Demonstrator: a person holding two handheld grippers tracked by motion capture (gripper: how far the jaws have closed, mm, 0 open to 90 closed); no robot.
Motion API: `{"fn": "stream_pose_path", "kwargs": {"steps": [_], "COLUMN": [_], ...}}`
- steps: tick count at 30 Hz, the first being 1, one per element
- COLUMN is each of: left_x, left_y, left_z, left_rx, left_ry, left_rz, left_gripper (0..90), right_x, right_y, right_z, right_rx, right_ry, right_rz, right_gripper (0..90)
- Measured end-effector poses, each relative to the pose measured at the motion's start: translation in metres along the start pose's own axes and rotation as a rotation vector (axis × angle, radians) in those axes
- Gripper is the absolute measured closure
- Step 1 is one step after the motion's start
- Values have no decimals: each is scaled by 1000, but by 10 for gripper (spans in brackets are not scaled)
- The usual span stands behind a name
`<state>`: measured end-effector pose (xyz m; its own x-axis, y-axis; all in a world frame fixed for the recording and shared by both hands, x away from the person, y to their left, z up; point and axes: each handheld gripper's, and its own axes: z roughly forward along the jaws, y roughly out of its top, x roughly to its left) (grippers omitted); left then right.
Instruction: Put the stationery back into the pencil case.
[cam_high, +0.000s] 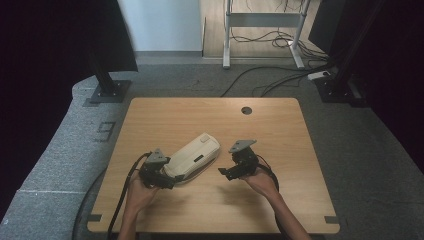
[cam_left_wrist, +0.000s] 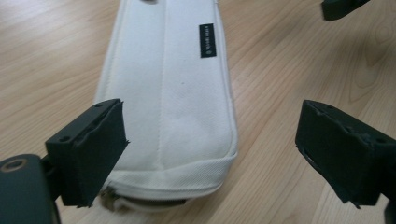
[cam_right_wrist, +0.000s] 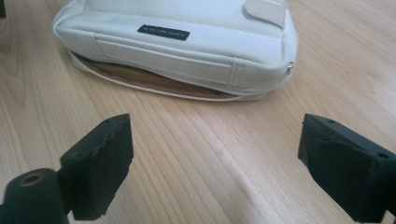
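A long, cream-white canvas pouch with a small black label (cam_high: 192, 156) lies slantwise on the light wooden table (cam_high: 280, 130), nearer the person's edge than the far one, with its near end between the spread jaws of the left gripper (cam_high: 159, 175). In the left gripper view the pouch (cam_left_wrist: 173, 98) is seen end-on, the zip end close to the left jaw and the right jaw standing well off to the side, so nothing is gripped yet. The right gripper (cam_high: 235, 170) is held just beside the pouch's long side, its jaws likewise parted and empty; in the right gripper view the zipped flank (cam_right_wrist: 177, 56) gapes a little along the seam, showing a tan lining. The step in hand is judged to be the steadying of the pouch at its end so that it can be worked at the side. It would best be done by centring the left jaws over the end before they are closed, since the cloth is soft and may bunch or slide on the smooth wood if pinched off-centre. The right jaws should be brought low and level to the seam, not onto the table.
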<state>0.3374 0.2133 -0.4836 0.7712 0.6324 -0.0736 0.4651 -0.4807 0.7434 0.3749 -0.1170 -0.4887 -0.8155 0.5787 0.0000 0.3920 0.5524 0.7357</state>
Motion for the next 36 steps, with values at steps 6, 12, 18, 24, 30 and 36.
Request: {"fn": "stream_pose_path", "kwargs": {"steps": [6, 12, 18, 24, 30, 36], "left_x": [5, 13, 22, 28, 34, 37], "left_y": [-4, -14, -25, -35, -51, -61], "left_z": [-10, -24, -30, -26, -15, -3], "left_rx": [0, -21, -6, 19, 58, 97], "left_ry": [36, 76, 101, 113, 138, 143], "left_rz": [3, -18, -30, -32, -55, -69], "left_gripper": [38, 0, 0, 0, 0, 0], "right_x": [-1, -5, -14, -21, -27, -28], "right_y": [-5, -18, -36, -52, -77, -100], "right_z": [-10, -25, -39, -50, -58, -57], "right_rx": [-1, -2, -11, -18, -12, 5], "right_ry": [-23, -67, -102, -131, -173, -197], "right_rz": [-7, 3, 39, 72, 106, 135], "right_gripper": [54, 16, 4, 4, 4, 6]}}
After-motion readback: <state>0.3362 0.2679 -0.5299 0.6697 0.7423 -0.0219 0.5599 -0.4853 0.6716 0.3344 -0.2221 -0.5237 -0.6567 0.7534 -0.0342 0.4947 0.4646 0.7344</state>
